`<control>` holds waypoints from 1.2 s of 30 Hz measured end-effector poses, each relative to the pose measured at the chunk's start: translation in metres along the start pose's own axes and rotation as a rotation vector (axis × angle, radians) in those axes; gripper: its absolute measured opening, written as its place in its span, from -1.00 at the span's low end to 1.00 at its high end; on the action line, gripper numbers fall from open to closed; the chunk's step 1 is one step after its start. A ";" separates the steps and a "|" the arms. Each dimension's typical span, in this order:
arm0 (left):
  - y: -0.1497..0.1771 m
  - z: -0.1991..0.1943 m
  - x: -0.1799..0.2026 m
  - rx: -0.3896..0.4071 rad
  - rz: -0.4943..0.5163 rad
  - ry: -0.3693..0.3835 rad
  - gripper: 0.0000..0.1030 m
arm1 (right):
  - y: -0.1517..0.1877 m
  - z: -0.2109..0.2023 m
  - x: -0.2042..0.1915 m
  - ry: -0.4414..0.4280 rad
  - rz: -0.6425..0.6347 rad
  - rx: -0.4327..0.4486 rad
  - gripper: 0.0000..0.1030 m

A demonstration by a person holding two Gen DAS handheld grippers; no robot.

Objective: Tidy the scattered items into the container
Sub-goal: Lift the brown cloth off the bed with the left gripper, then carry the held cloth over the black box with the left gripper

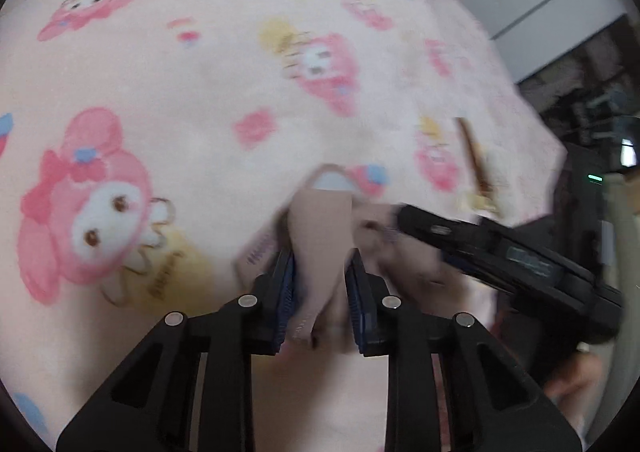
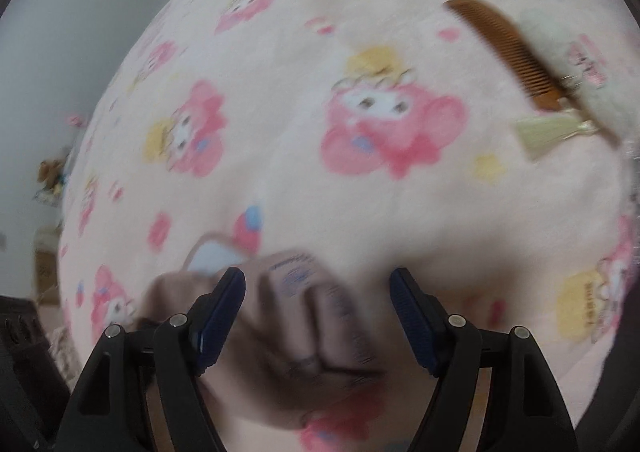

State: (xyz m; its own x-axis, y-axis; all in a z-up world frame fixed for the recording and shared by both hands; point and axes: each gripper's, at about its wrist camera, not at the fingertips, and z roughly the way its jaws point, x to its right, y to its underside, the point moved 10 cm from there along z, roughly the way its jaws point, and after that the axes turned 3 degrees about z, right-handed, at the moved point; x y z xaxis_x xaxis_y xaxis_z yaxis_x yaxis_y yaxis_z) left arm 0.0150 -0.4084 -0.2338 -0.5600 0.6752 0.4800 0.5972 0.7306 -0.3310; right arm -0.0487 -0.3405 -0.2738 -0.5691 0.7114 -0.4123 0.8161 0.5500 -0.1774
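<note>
On the pink cartoon-print fleece blanket [image 1: 192,83], the left gripper [image 1: 320,284] pinches a beige soft fabric pouch [image 1: 320,228] lengthwise, directly beneath the spread right gripper [image 2: 318,316].

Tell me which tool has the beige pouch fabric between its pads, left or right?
The left tool: a fold of the beige pouch stands between its narrow-set pads. The right tool is spread wide above the pouch, pads clear of it.
</note>
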 end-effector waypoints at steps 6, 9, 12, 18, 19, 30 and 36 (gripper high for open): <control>-0.017 -0.024 -0.032 0.100 -0.077 -0.118 -0.35 | -0.013 -0.013 0.011 0.030 0.057 0.100 0.41; -0.015 -0.016 -0.046 0.092 -0.148 -0.075 -0.02 | -0.012 -0.008 0.017 0.012 0.111 0.077 0.41; -0.005 0.004 -0.042 0.036 -0.151 -0.045 0.08 | -0.009 0.000 0.016 0.035 0.096 0.044 0.41; 0.005 0.032 -0.021 -0.002 -0.054 -0.097 0.20 | 0.000 0.007 0.022 0.198 0.050 0.024 0.41; 0.008 0.032 -0.022 -0.005 -0.053 -0.097 -0.23 | 0.005 0.011 0.017 0.174 0.029 -0.011 0.42; 0.010 -0.016 0.027 0.040 0.028 0.021 -0.80 | 0.030 0.003 -0.050 -0.108 -0.133 -0.050 -0.69; 0.014 -0.047 0.071 0.083 0.134 0.049 -0.84 | 0.036 -0.035 -0.063 -0.181 -0.116 0.073 -0.85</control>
State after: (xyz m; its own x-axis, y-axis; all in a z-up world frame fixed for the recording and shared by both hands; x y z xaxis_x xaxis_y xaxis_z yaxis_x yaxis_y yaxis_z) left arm 0.0104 -0.3545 -0.1665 -0.4487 0.7631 0.4652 0.6142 0.6414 -0.4598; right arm 0.0130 -0.3502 -0.2230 -0.6380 0.5513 -0.5377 0.7548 0.5858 -0.2950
